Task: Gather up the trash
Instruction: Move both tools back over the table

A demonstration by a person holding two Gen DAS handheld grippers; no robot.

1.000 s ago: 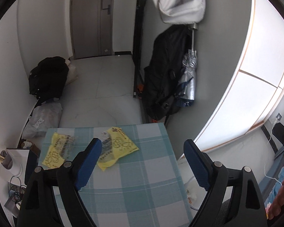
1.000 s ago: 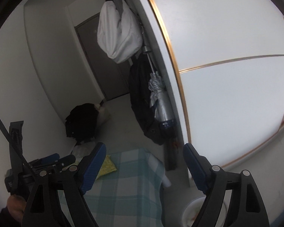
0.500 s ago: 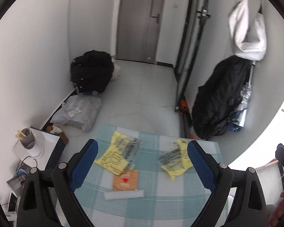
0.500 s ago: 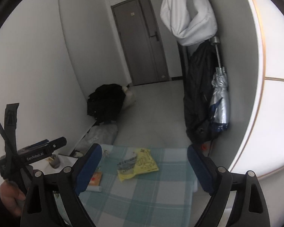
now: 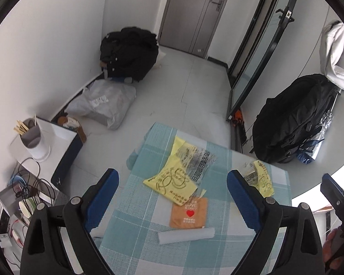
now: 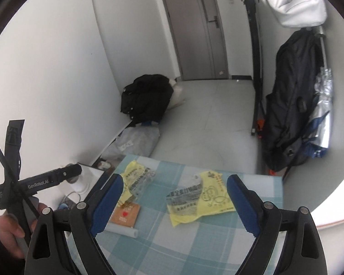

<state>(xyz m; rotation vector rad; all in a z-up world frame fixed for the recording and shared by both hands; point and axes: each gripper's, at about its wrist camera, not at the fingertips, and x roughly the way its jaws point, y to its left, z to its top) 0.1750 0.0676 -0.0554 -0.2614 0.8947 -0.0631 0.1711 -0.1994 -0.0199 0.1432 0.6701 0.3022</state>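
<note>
On the teal checked tablecloth (image 5: 135,208) lie a yellow printed wrapper (image 5: 172,181), a second yellow wrapper (image 5: 262,180) further right, an orange packet with a red heart (image 5: 189,214) and a pale rolled tube (image 5: 185,235). My left gripper (image 5: 173,175) hovers open above the first wrapper and the packet, touching nothing. The right gripper (image 6: 174,178) also stands open and empty, above the second yellow wrapper (image 6: 201,197). The first wrapper (image 6: 135,181), orange packet (image 6: 125,214) and tube (image 6: 121,229) sit behind its left finger. A hand (image 6: 9,229) holds the left gripper's body (image 6: 45,181).
Left of the table stands a white side table (image 5: 62,135) with a cup of sticks (image 5: 33,137) and cables. On the floor lie a grey plastic bag (image 5: 103,105) and a black bag (image 5: 128,52). A black backpack (image 5: 293,119) and a folded umbrella hang at the right.
Both views have swung left and down, bringing more of the table in. The orange packet and the tube have come into sight. Both grippers stay open and empty.
</note>
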